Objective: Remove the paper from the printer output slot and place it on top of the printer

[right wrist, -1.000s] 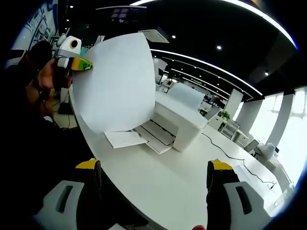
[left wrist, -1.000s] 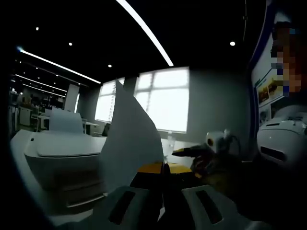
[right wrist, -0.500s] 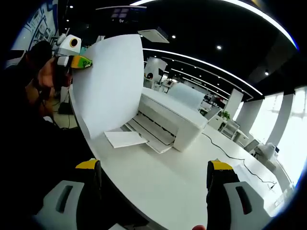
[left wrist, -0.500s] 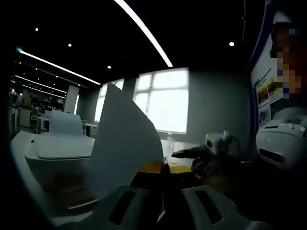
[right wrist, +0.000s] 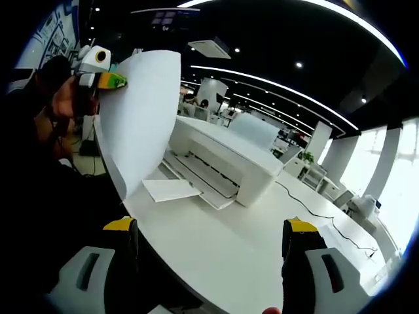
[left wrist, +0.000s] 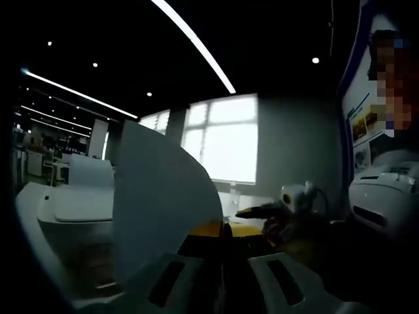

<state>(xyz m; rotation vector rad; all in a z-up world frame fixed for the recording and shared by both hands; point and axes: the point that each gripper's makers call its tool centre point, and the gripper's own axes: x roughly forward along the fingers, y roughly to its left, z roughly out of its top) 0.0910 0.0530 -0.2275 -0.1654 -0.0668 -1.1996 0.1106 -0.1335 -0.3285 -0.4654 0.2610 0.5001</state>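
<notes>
A white sheet of paper [left wrist: 160, 196] stands up from the shut yellow jaws of my left gripper [left wrist: 222, 229], bending leftward in front of the white printer [left wrist: 62, 206]. In the right gripper view the same paper [right wrist: 141, 118] hangs from the left gripper [right wrist: 108, 82] at the upper left, held above the table to the left of the printer [right wrist: 226, 154]. My right gripper [right wrist: 209, 229] is open with nothing between its fingers, low over the table and short of the printer. It also appears as the right gripper [left wrist: 275, 208] in the left gripper view.
Another white sheet [right wrist: 171, 190] lies on the printer's output tray at the front. The printer stands on a long white table [right wrist: 262, 255] with a cable [right wrist: 314, 203] running behind it. A person's hand [right wrist: 65, 98] holds the left gripper. More desks stand farther back.
The held sheet has swung and turned more edge-on in the right gripper view, uncovering the printer's top. In the left gripper view it now covers more of the printer. The right gripper stayed put.
</notes>
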